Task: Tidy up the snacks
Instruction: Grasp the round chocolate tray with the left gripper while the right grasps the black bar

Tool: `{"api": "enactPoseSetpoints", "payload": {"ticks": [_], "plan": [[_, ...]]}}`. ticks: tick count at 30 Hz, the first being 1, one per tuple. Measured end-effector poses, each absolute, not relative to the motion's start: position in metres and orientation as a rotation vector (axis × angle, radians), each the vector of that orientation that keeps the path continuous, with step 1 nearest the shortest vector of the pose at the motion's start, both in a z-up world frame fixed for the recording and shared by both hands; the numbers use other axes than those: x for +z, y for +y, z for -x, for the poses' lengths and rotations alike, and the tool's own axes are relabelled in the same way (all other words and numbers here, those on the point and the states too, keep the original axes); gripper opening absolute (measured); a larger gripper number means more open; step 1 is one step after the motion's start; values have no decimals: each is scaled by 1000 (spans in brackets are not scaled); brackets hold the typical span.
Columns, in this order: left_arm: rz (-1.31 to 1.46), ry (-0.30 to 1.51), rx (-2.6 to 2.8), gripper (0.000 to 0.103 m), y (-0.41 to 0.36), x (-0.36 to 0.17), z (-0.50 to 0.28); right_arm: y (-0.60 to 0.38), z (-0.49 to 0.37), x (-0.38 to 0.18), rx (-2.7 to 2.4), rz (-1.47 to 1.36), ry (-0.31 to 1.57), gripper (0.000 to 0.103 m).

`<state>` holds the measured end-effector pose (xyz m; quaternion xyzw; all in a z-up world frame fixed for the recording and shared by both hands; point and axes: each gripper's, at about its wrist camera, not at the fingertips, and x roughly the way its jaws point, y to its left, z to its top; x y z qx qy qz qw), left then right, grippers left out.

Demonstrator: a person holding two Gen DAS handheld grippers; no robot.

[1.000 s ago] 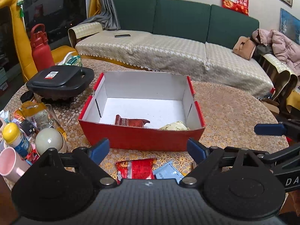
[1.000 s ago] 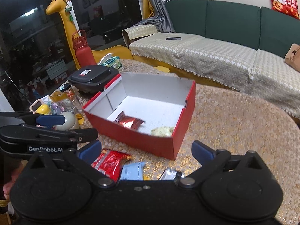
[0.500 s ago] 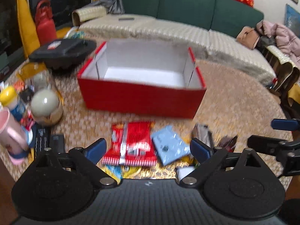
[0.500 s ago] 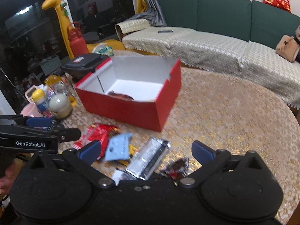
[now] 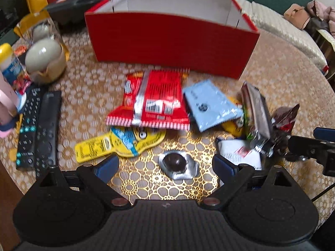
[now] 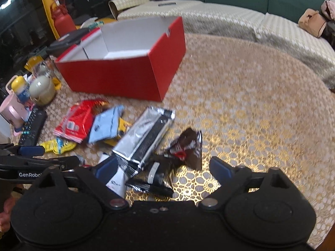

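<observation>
A red box (image 5: 167, 39) with a white inside stands at the back of the table; it also shows in the right wrist view (image 6: 117, 79). Loose snacks lie in front of it: a red bag (image 5: 155, 100), a light blue packet (image 5: 209, 104), a yellow pouch (image 5: 117, 142), a silver bar (image 6: 144, 136) and a dark crumpled wrapper (image 6: 188, 146). My left gripper (image 5: 165, 165) is open, low over a foil-wrapped chocolate (image 5: 177, 164). My right gripper (image 6: 163, 167) is open, straddling the silver bar's end and a black packet (image 6: 155, 177).
Two black remotes (image 5: 39, 129) lie at the left, with a pink cup (image 5: 6, 104), a small bottle (image 5: 10, 64) and a pale round jar (image 5: 45, 60). A black appliance (image 5: 77, 4) sits behind the box. A sofa (image 6: 230, 18) stands beyond the table.
Both grippers have dropped and drawn back from the box toward the near snack pile. The box inside is now out of sight; the chocolate and wrappers lie between the fingers.
</observation>
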<state>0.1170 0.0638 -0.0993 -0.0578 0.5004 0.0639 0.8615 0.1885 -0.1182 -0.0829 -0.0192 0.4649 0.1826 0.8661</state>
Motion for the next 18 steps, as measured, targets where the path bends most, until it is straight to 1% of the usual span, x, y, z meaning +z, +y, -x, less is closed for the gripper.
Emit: {"api": "enactPoseSetpoints", "payload": {"ticks": [2,7,9,11,13,15,17,18], "plan": [[123,1063,136,96,64,-105,-118,-118,-191,-89,388,35,990,85],[111,1065,127,96,62,-109,-119,-113,-196,-98,402,25,1010,81],[101,1071,120,95,61,-112,-121,-111,-198,-101,403,33,1014,76],[91,1071,106,95,58,-114,-122,-110,-199,-103,408,33,1023,68],[86,1070,93,89,57,-115,-122,-111,-199,-105,415,29,1030,65],[88,1079,84,75,57,-117,-124,-112,-199,-106,419,25,1032,60],[67,1073,84,72,55,-117,-123,-114,-198,-106,425,17,1031,56],[60,1069,81,69,54,-117,-123,-114,-198,-106,428,16,1030,56]]}}
